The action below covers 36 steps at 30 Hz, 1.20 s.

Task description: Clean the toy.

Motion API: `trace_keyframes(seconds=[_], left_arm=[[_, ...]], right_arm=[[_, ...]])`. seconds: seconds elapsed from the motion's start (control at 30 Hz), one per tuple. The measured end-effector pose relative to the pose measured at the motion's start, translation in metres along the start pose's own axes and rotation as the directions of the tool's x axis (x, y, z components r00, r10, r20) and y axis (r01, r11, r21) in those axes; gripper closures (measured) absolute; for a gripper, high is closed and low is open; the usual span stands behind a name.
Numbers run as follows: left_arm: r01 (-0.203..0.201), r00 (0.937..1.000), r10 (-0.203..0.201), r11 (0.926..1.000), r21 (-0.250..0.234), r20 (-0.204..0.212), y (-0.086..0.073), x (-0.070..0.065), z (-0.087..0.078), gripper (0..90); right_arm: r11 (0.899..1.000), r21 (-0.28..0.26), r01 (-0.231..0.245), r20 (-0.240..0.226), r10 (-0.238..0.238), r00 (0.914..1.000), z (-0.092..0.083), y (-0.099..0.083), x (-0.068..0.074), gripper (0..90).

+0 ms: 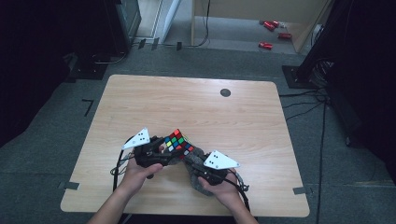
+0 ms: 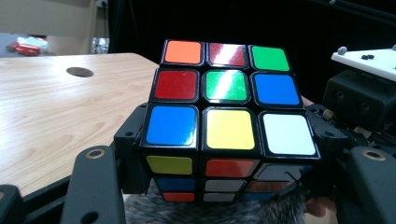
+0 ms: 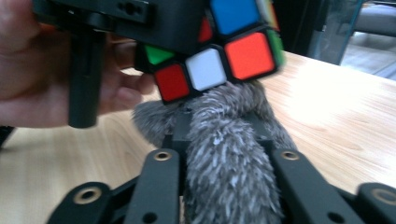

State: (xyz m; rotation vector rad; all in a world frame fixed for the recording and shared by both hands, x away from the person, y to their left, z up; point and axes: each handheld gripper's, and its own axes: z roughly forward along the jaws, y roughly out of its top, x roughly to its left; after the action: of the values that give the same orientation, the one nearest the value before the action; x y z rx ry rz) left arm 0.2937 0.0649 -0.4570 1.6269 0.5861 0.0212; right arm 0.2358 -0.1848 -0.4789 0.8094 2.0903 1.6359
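Note:
A scrambled colour cube [image 1: 177, 141] hangs just above the wooden table [image 1: 196, 107] near its front edge. My left gripper [image 1: 167, 148] is shut on it; in the left gripper view the cube [image 2: 229, 93] sits between the two black jaws, which press its left and right sides. A grey furry cloth [image 3: 229, 163] runs up between the jaws of my right gripper [image 3: 224, 126] and touches the underside of the cube [image 3: 219, 51]. From above, the right gripper [image 1: 190, 161] sits right of and below the cube, with the cloth [image 1: 189, 156] in its grip.
A dark round hole [image 1: 225, 92] marks the table's far side. Red objects [image 1: 271, 25] lie on the floor beyond. Dark stands and cables [image 1: 322, 93] flank the table on the right. The person's left hand [image 3: 28, 70] is close to the right gripper's camera.

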Motion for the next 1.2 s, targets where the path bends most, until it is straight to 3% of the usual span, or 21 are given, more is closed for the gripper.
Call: trace_keyframes(seconds=[0.07,0.23,0.37,0.47,0.67,0.8,1.0,1.13,1.2], left_arm=[[0.008,0.9998,-0.008,1.0,0.003,-0.016,0.0,0.002,-0.001,35.1],[0.024,0.9989,-0.024,0.9997,-0.002,-0.04,0.001,0.005,-0.003,35.1],[0.04,0.9977,-0.041,0.9991,-0.01,-0.054,0.003,0.008,-0.006,35.1],[0.059,0.9963,-0.06,0.9982,-0.009,-0.063,0.004,0.008,-0.006,35.1],[0.079,0.9946,-0.078,0.9968,0.014,-0.068,0.005,0.003,0.0,35.1],[0.099,0.9929,-0.098,0.9949,0.018,-0.069,0.008,-0.002,0.002,35.1],[0.088,0.993,-0.084,0.995,0.048,-0.083,0.009,-0.011,0.008,35.1],[0.061,0.9943,-0.054,0.9949,0.08,-0.092,0.007,-0.018,0.015,35.1],[0.064,0.9945,-0.057,0.9945,0.082,-0.088,0.007,-0.019,0.016,35.1]], right_arm=[[1.0,0.018,0.02,0.039,-0.02,0.999,-0.002,0.0,-0.005,61.5],[0.998,0.056,0.016,0.11,-0.022,0.9937,-0.006,-0.003,-0.014,37.4],[0.997,0.07,0.033,0.165,-0.044,0.9853,-0.009,-0.002,-0.017,26.5],[0.998,0.045,0.042,0.176,-0.05,0.9831,-0.012,0.001,-0.016,25.0],[0.995,-0.018,0.096,0.14,-0.093,0.9858,-0.008,0.008,-0.002,19.7],[0.993,-0.027,0.116,0.147,-0.111,0.9829,-0.003,0.008,0.005,17.1],[0.991,-0.057,0.12,0.177,-0.108,0.9782,-0.002,0.009,0.007,16.4],[0.989,-0.053,0.135,0.178,-0.123,0.9763,0.0,0.008,0.01,17.9],[0.989,-0.051,0.141,0.179,-0.129,0.9752,0.002,0.007,0.01,18.6]])
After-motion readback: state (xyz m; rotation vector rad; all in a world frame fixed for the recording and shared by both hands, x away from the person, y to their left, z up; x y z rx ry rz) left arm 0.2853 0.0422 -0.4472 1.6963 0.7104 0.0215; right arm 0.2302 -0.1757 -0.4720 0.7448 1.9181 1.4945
